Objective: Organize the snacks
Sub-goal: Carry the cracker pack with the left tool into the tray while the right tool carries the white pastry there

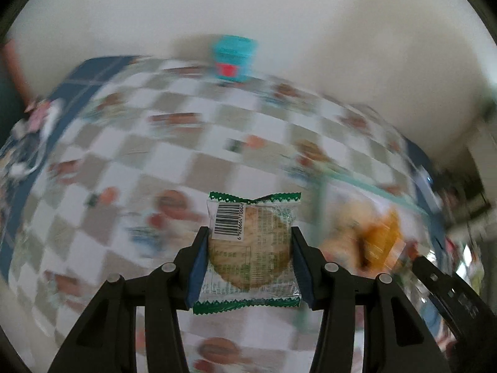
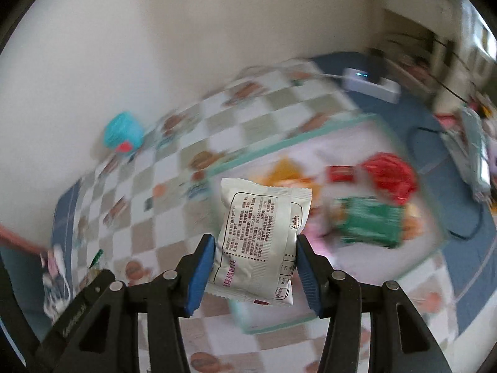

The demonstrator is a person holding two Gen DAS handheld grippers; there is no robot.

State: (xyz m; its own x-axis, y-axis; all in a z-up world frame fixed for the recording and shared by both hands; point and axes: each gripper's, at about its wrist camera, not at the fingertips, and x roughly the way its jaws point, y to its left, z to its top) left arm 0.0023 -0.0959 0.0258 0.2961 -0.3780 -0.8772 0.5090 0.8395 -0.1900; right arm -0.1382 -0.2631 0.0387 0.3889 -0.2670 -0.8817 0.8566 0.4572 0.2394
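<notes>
Left tongs (image 1: 247, 239): closed on the biscuit packet (image 1: 250, 250); the blue pads (image 1: 198, 267) press its two side edges and the packet is lifted above the counter (image 1: 124, 155).
Biscuit packet, direction: long axis runs away from the camera, one green zigzag seal at the far end and one at the near end; the flat printed face looks toward the camera.
Biscuit packet, look: clear wrapper with a round pale brown biscuit inside, green print, a white barcode label at the far left corner.
Right tongs (image 2: 256, 245): closed on the white snack pouch (image 2: 264, 239), held by its side edges in the air above the tray's near left corner.
White snack pouch, direction: long axis goes from near to far, leaning a little to the right; the back face with text is toward the camera.
White snack pouch, look: silver-white foil, black text in a frame, pink characters near the lower edge, crimped ends.
Tray (image 2: 279, 147): shallow, pale with a teal rim, on the counter; it holds a red wrapper (image 2: 389, 175), a green packet (image 2: 369, 220) and orange snacks (image 2: 285, 171), all blurred.
Counter: covered by a checked cloth of white and grey-beige squares with small pictures and a blue border.
Teal tub (image 1: 234, 57): stands at the far edge near the wall.
Room: plain cream wall behind; a white box (image 2: 371, 84) with small blue lights sits at the far right.
</notes>
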